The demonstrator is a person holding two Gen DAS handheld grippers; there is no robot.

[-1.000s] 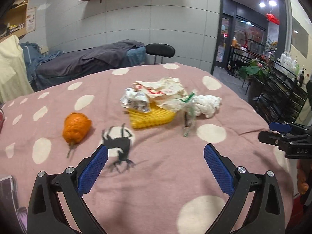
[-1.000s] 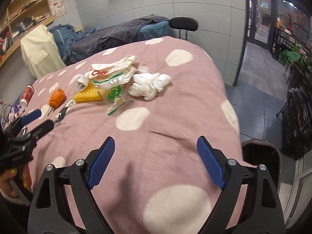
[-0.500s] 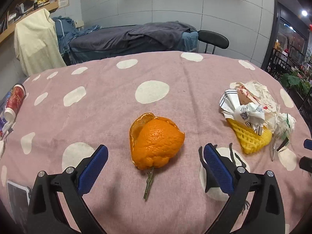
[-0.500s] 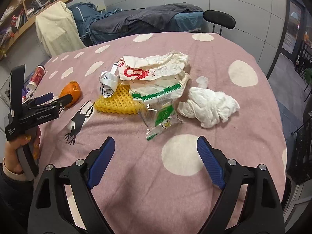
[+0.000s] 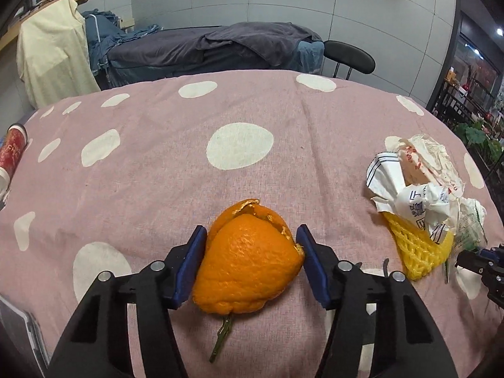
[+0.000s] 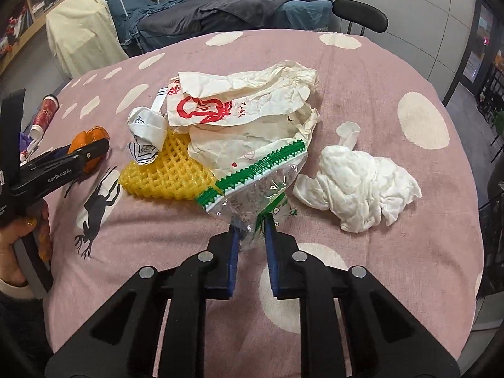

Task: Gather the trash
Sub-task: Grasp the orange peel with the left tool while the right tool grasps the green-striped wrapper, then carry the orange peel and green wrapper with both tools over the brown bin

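Orange peel [image 5: 249, 264] and clear wrapper [image 6: 261, 195] lie on tablecloth [image 5: 157, 195].

Orange peel [image 5: 249, 264] is found on the table [image 5: 157, 189], w/ a can [image 5: 12, 151] lying far left at the edge. Right of the peel, wrappers [image 6: 239, 107] are piled on a foam net [image 6: 163, 173]. A plastic bag [image 6: 258, 189] sits in front of them & a tissue wad [image 6: 356, 186] just right.
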